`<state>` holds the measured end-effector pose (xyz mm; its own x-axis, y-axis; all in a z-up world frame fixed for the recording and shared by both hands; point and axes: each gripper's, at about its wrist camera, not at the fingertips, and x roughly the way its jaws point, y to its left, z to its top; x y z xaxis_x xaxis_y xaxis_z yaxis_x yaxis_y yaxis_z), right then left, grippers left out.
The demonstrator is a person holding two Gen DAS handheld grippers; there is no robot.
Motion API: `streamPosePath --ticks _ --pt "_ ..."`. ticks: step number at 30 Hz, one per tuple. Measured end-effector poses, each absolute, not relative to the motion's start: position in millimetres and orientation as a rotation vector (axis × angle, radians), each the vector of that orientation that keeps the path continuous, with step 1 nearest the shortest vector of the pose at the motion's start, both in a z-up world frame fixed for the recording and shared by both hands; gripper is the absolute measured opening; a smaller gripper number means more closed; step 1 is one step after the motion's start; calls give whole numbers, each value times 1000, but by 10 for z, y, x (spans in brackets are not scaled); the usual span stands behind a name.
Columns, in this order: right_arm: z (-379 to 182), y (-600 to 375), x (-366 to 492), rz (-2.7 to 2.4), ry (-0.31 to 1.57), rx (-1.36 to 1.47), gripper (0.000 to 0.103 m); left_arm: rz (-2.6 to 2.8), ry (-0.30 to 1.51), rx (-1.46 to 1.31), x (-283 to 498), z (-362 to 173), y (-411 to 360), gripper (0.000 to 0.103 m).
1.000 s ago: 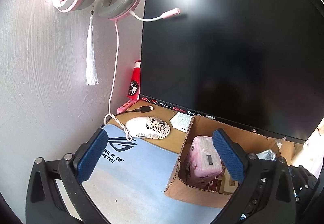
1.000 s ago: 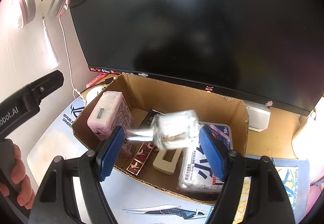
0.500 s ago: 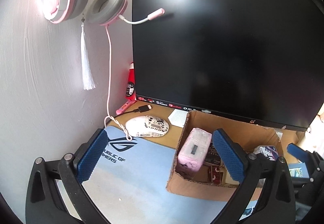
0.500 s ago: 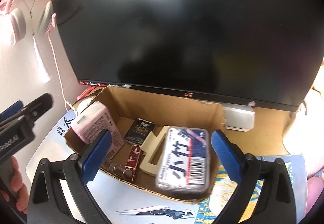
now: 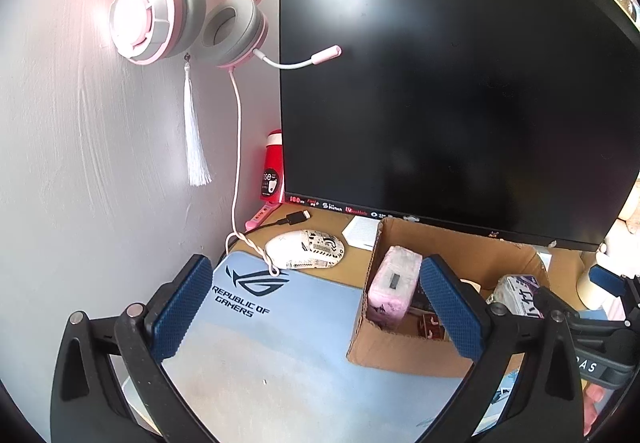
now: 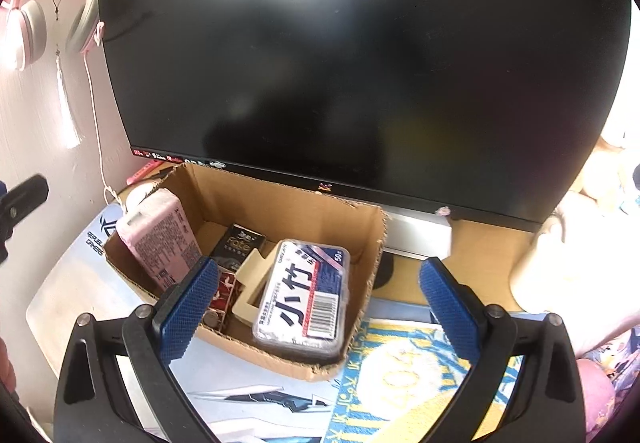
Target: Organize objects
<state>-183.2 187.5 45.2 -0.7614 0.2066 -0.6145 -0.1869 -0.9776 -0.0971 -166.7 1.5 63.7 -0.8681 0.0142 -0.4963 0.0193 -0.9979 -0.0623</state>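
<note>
Corrugated cardboard box, glossy plastic case inside (flat, rectangular), both grippers' ridged blue fingers apart

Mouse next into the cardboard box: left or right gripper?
Probably left. The left gripper is open, empty and looks over the mouse pad toward the mouse beside the cardboard box. The right gripper, also open, hangs over the box's far side, with the box between it and the mouse.

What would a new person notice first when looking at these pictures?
The large black monitor fills the back of both views. In front of it sits an open cardboard box with a pink packet leaning at its left end. Pink cat-ear headphones hang on the wall to the left.
</note>
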Motion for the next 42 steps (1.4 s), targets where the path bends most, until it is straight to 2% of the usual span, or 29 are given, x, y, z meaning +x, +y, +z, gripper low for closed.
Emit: streamPosePath --ticks 8,13,19,25,31,38,42 --pt "485 1955 -1537 2772 114 -950 103 -3039 72 852 -1507 506 51 103" --pt "584 1967 -1273 2800 213 -854 103 -3092 137 788 -1310 554 28 103" --pt "513 1926 -1115 2799 183 -844 103 -3117 135 703 -1073 591 -3 103" --pt "435 1959 -983 2799 200 -834 103 -3150 239 666 -923 589 -82 103" --pt "335 1999 -889 2798 203 -825 103 -3139 178 643 -849 533 -56 103" --pt "213 1961 -768 2776 101 -778 103 -3121 145 618 -816 404 -64 103" --pt "208 1911 -724 2783 86 -753 103 -3157 202 589 -797 358 -94 103"
